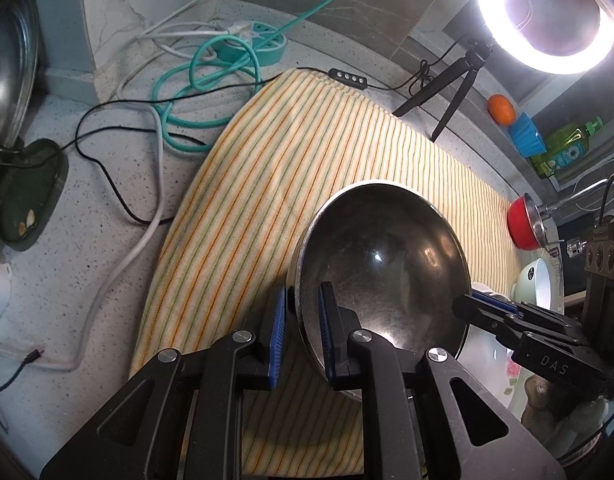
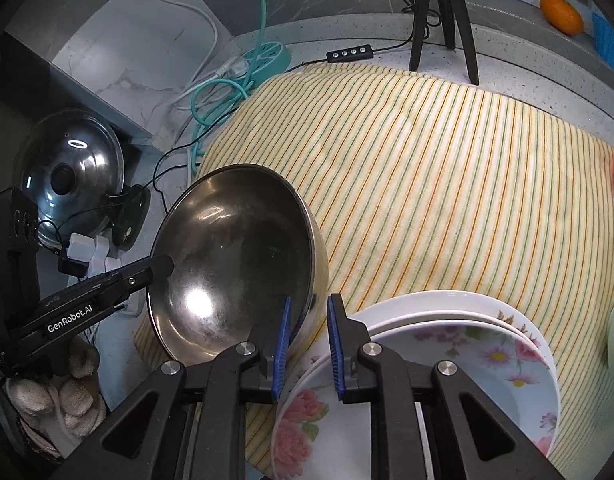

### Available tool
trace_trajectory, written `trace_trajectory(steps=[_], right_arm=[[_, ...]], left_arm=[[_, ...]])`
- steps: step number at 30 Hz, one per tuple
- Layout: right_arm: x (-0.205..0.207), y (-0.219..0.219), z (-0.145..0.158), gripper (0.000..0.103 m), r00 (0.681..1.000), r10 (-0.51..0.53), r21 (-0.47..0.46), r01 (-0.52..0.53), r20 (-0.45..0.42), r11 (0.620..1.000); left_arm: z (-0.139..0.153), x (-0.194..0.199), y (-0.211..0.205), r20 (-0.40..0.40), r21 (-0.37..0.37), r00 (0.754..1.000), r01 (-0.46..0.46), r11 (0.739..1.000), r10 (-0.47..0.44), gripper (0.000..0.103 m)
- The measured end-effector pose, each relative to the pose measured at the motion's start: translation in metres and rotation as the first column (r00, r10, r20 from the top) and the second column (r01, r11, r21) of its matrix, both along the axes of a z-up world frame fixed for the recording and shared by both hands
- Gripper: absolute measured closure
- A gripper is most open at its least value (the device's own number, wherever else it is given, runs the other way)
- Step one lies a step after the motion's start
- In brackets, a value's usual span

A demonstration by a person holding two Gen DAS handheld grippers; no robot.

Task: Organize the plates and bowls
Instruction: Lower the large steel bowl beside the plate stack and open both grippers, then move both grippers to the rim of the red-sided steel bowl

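Note:
A steel bowl point(image 1: 381, 268) is held tilted above the yellow striped cloth point(image 1: 275, 184). My left gripper point(image 1: 301, 338) straddles its left rim, one blue pad inside and one outside, with a small gap visible. My right gripper point(image 2: 309, 346) straddles the opposite rim of the bowl point(image 2: 235, 264) the same way. In the left wrist view the right gripper point(image 1: 483, 312) reaches in from the right. A stack of floral plates point(image 2: 447, 364) lies on the cloth just right of the bowl. A red bowl point(image 1: 521, 222) and a pale green bowl point(image 1: 537, 282) sit at the right.
Cables and a teal power strip point(image 1: 263, 42) lie at the back left. A ring light point(image 1: 547, 12) on a black tripod point(image 2: 443, 12) stands behind the cloth point(image 2: 427, 168). A pot lid point(image 2: 73, 168) leans at the left. An orange point(image 2: 561, 14) and a green bottle point(image 1: 567, 148) sit on the ledge.

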State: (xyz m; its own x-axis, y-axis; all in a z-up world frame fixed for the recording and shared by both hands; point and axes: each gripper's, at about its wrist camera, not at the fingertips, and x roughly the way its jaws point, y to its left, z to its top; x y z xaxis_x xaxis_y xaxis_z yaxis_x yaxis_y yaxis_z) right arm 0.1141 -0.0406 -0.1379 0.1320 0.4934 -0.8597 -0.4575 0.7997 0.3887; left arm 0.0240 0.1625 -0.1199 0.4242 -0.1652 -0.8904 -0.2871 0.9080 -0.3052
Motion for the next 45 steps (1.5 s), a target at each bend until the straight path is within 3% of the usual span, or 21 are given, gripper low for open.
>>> trace_trajectory(steps=[8, 18, 26, 32, 39, 45], right_arm=[[0.001, -0.030, 0.020, 0.083, 0.996, -0.079, 0.025, 0.078, 0.042, 0.997], [0.000, -0.102, 0.050, 0.083, 0.958, -0.274, 0.114, 0.265, 0.082, 0.958], [0.014, -0.186, 0.066, 0.083, 0.922, -0.355, 0.124, 0.339, 0.151, 0.933], [0.038, -0.246, 0.060, 0.083, 0.896, -0.414, 0.113, 0.400, 0.160, 0.909], [0.069, -0.297, 0.040, 0.083, 0.869, -0.482, 0.123, 0.469, 0.113, 0.875], [0.092, -0.320, 0.030, 0.083, 0.844, -0.527, 0.122, 0.515, 0.100, 0.848]], left_arm=[[0.033, 0.004, -0.002, 0.076, 0.017, 0.996, 0.035, 0.999, -0.036, 0.089], [0.064, 0.039, -0.057, 0.141, 0.011, 0.963, 0.230, 0.973, -0.229, 0.089], [0.065, 0.068, -0.125, 0.141, -0.010, 0.948, 0.290, 0.957, -0.286, 0.089], [0.062, 0.100, -0.180, 0.148, -0.034, 0.938, 0.322, 0.946, -0.314, 0.089], [0.051, 0.142, -0.246, 0.137, -0.026, 0.909, 0.401, 0.916, -0.394, 0.089], [0.039, 0.180, -0.278, 0.114, -0.038, 0.895, 0.438, 0.898, -0.432, 0.089]])
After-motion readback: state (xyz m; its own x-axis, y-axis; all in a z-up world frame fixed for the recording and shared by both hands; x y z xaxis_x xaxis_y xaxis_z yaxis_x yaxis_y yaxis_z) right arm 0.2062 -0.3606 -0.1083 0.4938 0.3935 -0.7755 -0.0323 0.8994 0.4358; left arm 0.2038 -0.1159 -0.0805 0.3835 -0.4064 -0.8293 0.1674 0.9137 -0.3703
